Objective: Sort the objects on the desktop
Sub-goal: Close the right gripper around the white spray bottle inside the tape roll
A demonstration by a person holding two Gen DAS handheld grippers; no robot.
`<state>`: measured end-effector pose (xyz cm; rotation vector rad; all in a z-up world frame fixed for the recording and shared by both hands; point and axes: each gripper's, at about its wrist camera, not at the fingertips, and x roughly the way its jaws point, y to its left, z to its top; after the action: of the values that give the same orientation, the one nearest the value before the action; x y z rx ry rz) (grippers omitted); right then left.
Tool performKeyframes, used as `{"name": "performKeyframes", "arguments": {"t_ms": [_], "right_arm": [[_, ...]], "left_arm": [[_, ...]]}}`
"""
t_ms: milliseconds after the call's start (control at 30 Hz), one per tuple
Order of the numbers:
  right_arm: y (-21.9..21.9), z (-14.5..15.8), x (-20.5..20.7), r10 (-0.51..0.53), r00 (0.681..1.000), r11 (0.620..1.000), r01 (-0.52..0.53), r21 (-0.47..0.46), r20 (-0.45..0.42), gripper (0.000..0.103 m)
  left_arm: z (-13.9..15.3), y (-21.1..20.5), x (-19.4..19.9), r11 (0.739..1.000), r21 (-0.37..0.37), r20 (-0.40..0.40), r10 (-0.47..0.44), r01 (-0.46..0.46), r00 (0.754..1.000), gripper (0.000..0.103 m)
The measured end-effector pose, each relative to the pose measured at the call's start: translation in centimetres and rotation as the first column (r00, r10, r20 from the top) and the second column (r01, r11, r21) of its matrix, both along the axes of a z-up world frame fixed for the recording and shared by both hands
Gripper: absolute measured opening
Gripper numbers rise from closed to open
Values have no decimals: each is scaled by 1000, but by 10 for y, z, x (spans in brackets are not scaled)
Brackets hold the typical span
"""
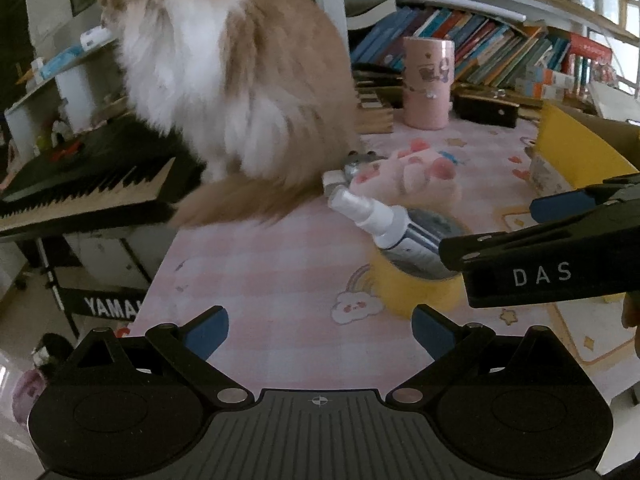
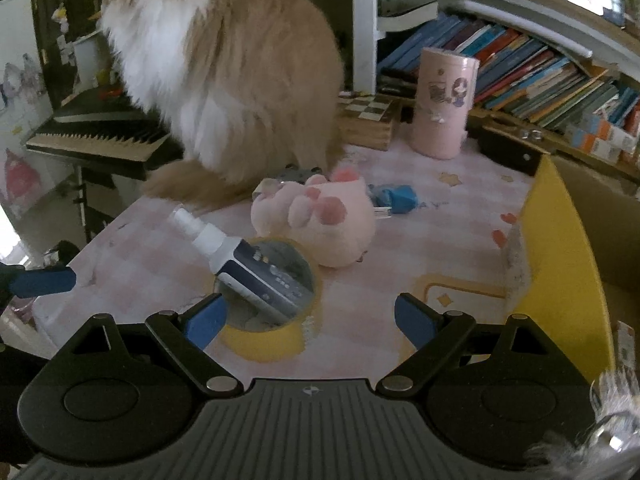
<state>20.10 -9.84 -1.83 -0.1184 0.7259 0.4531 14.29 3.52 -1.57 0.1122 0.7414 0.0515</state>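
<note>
Sitting at the far left of the pink checked desk (image 2: 440,240), a fluffy cat (image 2: 224,80) overlooks the yellow bowl (image 2: 264,340). Propped in it, the spray bottle (image 2: 240,258) lies just ahead of the right gripper (image 2: 310,322), the nearer one, its long axis slanting up-left, nozzle toward the cat. Both the right and the left gripper (image 1: 320,330) stand spread, empty.

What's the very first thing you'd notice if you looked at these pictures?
A big fluffy tan-and-white cat sitting on the far left part of the pink checked table, its back to us, beside a keyboard. In front of it lies a pink plush toy, and nearer still a spray bottle leans out of a yellow cup.
</note>
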Motion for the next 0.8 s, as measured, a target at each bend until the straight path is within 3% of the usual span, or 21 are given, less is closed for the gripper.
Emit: {"name": "performKeyframes", "arguments": {"t_ms": [267,433,667,733,767,800], "right_arm": [[19,3,13,118,993,993,-118,-23,20,88],[34,-3,27,200,979,979,-201,-31,-35,80],[43,-17,45,249,963,967,-253,-30,-107,63],[43,-18,47,260,959,964,-264,-25,-110,63],[43,-18,48,266,958,963,-270,-22,-110,60],[43,-17,48,274,956,961,-276,-12,-107,50]], "left_arm": [[0,0,6,1000,-1,-6,3,-3,1000,100],[1,-4,10,1000,-1,-9,-1,1,1000,100],[0,-6,15,1000,-1,-22,6,-6,1000,100],[0,-7,17,1000,3,-22,6,-6,1000,100],[0,-7,17,1000,5,-22,8,-8,1000,100],[0,-8,18,1000,5,-21,9,-9,1000,100]]}}
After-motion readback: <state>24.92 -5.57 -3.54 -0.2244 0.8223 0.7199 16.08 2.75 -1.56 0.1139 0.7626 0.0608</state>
